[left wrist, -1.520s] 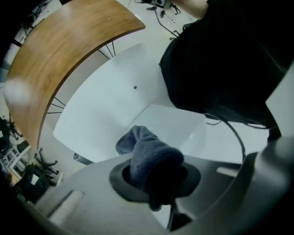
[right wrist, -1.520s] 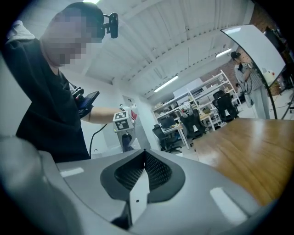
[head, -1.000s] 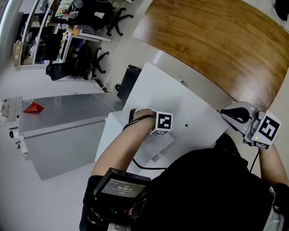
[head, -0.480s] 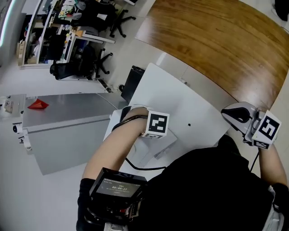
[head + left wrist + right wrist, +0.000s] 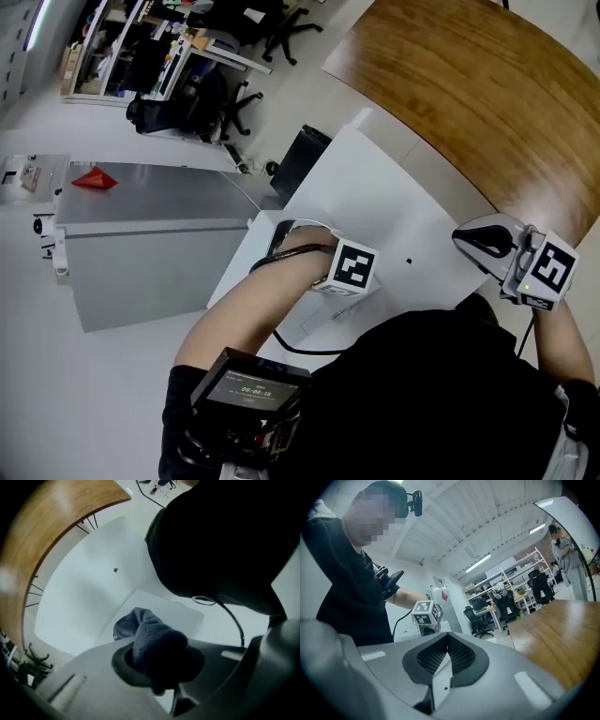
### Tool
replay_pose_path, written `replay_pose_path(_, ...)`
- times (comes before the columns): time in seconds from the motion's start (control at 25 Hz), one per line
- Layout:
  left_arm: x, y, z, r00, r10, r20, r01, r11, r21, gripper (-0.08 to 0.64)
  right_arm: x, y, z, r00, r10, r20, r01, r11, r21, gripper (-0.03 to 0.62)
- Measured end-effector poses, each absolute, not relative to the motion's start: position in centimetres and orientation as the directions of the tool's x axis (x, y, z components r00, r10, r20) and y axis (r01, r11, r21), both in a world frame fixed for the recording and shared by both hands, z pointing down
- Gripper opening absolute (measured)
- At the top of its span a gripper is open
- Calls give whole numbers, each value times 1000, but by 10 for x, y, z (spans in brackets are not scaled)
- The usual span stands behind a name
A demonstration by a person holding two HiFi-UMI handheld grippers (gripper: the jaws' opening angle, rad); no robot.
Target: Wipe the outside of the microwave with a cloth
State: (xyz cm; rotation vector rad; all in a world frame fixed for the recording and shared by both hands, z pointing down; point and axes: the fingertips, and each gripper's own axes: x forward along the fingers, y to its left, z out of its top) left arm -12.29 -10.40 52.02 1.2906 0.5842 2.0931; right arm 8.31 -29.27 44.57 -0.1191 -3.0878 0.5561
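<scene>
Cloth [image 5: 154,639]: where is it held?
Clamped in the jaws of the left gripper [image 5: 157,667], at the side of the microwave [image 5: 375,202]; in the head view it is hidden under the forearm [image 5: 253,300].
Right gripper [image 5: 447,644]?
Closed on nothing, held just beside the microwave's right corner.

Blue-grey cloth [image 5: 154,641], white microwave [image 5: 375,211], brown table [image 5: 469,94]

The left gripper [image 5: 157,667] is clamping a dark blue cloth [image 5: 151,637] at lower centre, the cloth bulging out over the white microwave [image 5: 89,592] that is filling the left middle.
</scene>
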Motion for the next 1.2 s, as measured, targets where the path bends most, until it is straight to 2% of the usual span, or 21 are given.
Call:
replay_pose_path(0.24, -124, -95, 612, -337, 797, 502, -302, -596, 744, 54, 151, -293, 489, -993, -77, 91, -108, 897, -429, 6)
replay_pose_path(0.36, -123, -92, 641, -382, 800, 462, -299, -580, 758, 54, 185, -290, 500, -981, -147, 128, -190, 872, -452, 6)
replay_pose_path(0.48, -118, -89, 652, -412, 786, 461, -287, -592, 753, 55, 200, -285, 502, -976, -175, 133, -217, 858, -465, 6)
replay_pose_path(0.68, -90, -91, 571, -310, 764, 565, -221, -636, 739, 55, 175, -285, 480, -989, -125, 84, -150, 882, -448, 6)
replay_pose_path(0.84, -80, -87, 477, -255, 693, 674, -182, -719, 671, 55, 125, -287, 449, -1000, -9, 11, -13, 920, -392, 6)
replay_pose_path(0.92, -75, -80, 455, -229, 671, 705, -178, -741, 648, 55, 101, -288, 436, -998, 52, -18, 55, 930, -364, 6)
replay_pose_path(1.08, -86, -72, 465, -258, 683, 683, -192, -729, 657, 55, 71, -289, 428, -992, 120, -42, 128, 933, -336, 6)
replay_pose_path(1.2, -88, -77, 472, -283, 723, 630, -192, -686, 702, 55, 69, -292, 438, -991, 127, -37, 132, 930, -343, 6)
